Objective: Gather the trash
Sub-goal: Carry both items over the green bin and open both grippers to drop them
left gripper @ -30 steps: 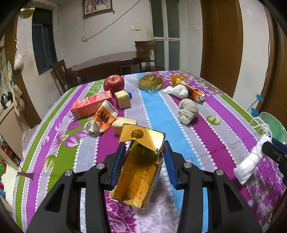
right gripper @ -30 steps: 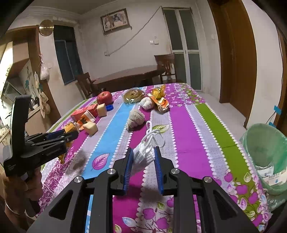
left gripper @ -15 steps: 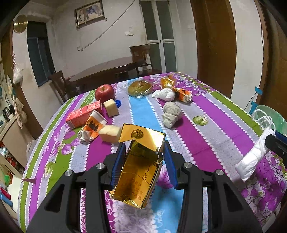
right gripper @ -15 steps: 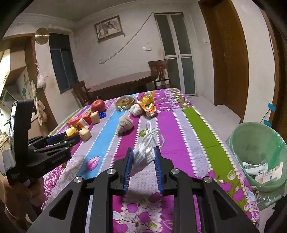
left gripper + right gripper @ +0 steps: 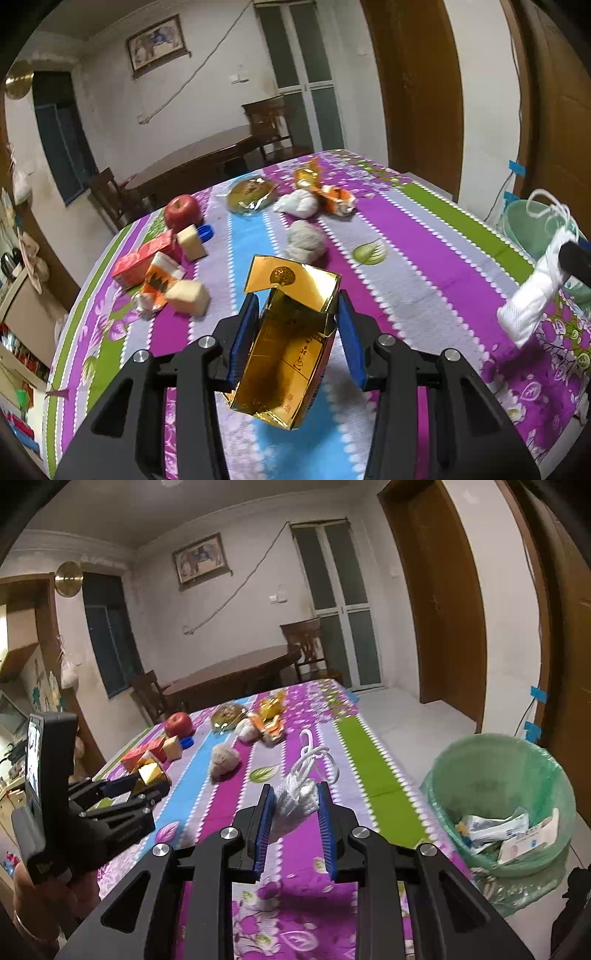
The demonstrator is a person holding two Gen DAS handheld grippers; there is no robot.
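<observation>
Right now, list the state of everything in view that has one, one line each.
Left gripper: shut on the gold box, off the table.
Gold box: lid flap open, empty inside, tilted.
Right gripper: shut on the white face mask.
White face mask: bunched up, ear loops hanging free.
Green bin: lined with a bag, open, some trash inside.
Red carton: lying on its side.
Apple: whole.
Far door: closed.
</observation>
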